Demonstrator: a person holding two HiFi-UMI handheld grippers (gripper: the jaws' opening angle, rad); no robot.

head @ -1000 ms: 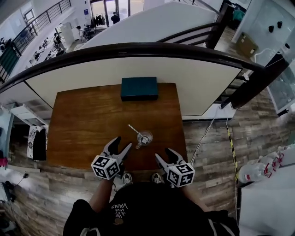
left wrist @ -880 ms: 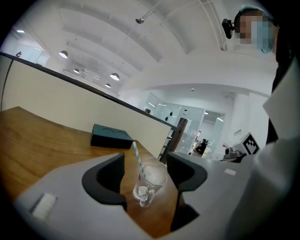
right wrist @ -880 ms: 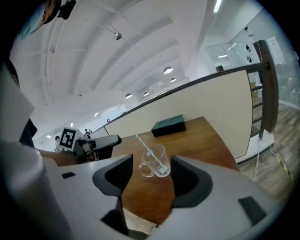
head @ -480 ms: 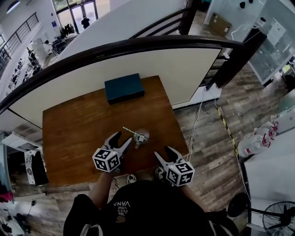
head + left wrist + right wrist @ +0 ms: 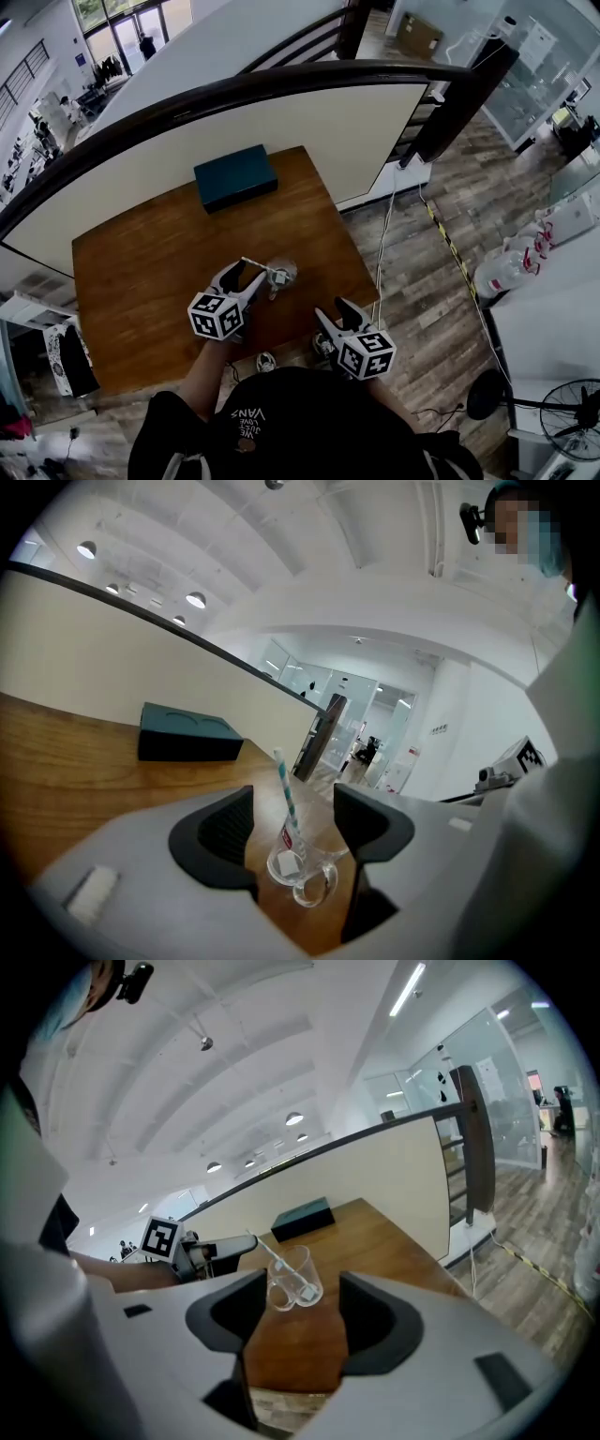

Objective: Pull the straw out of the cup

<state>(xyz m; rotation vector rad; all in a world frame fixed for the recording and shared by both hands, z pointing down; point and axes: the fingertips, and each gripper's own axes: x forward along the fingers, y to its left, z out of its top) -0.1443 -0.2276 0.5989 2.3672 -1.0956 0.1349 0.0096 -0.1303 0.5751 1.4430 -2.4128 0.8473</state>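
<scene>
A clear glass cup with a handle stands near the front right of the wooden table. A blue-and-white striped straw leans out of it to the left. My left gripper is open just left of the cup, its fingertips near the straw. In the left gripper view the cup and straw lie ahead between the open jaws of that gripper. My right gripper is open at the table's front edge, short of the cup, which stands ahead of its jaws.
A dark teal box lies at the table's far edge against a cream curved wall with a dark rail. Wood-plank floor lies right of the table, with a cable running down it.
The view has shifted and the table sits further left. My left gripper has moved up closer to the cup and straw. The right gripper stays at the front edge.
</scene>
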